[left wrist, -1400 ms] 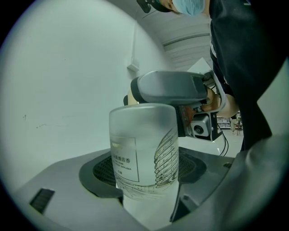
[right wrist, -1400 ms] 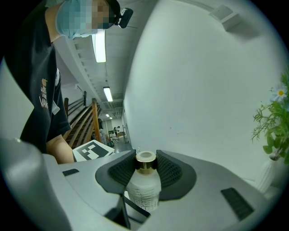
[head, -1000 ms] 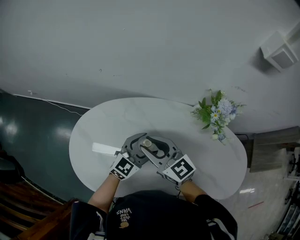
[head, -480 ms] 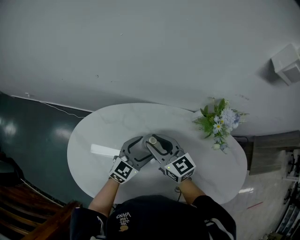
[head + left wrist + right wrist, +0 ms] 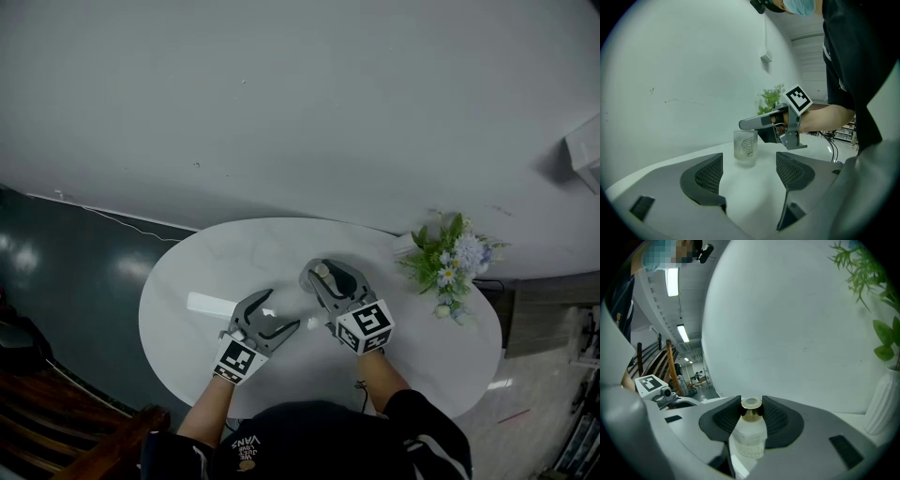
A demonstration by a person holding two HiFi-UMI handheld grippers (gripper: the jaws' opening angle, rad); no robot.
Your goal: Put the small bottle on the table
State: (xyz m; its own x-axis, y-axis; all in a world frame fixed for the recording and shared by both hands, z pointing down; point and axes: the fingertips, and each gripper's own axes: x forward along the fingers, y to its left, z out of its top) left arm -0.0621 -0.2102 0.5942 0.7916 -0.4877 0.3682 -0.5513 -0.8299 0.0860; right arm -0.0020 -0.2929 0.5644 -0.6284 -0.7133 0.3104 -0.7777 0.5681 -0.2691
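Head view: white oval tabletop [image 5: 202, 267], with flowers [image 5: 450, 265] at its far right, well apart from the work. The right claw [image 5: 325, 267] pinches the small bottle [image 5: 749, 434] upright over mid-tabletop, base apparently at or just above the surface. The left claw [image 5: 281, 309] stands spread and empty, nearby on the left. Nothing blocks a straight set-down.

Head view steeply down on table [image 5: 216, 258], claw views low, close, level, all sharing it.
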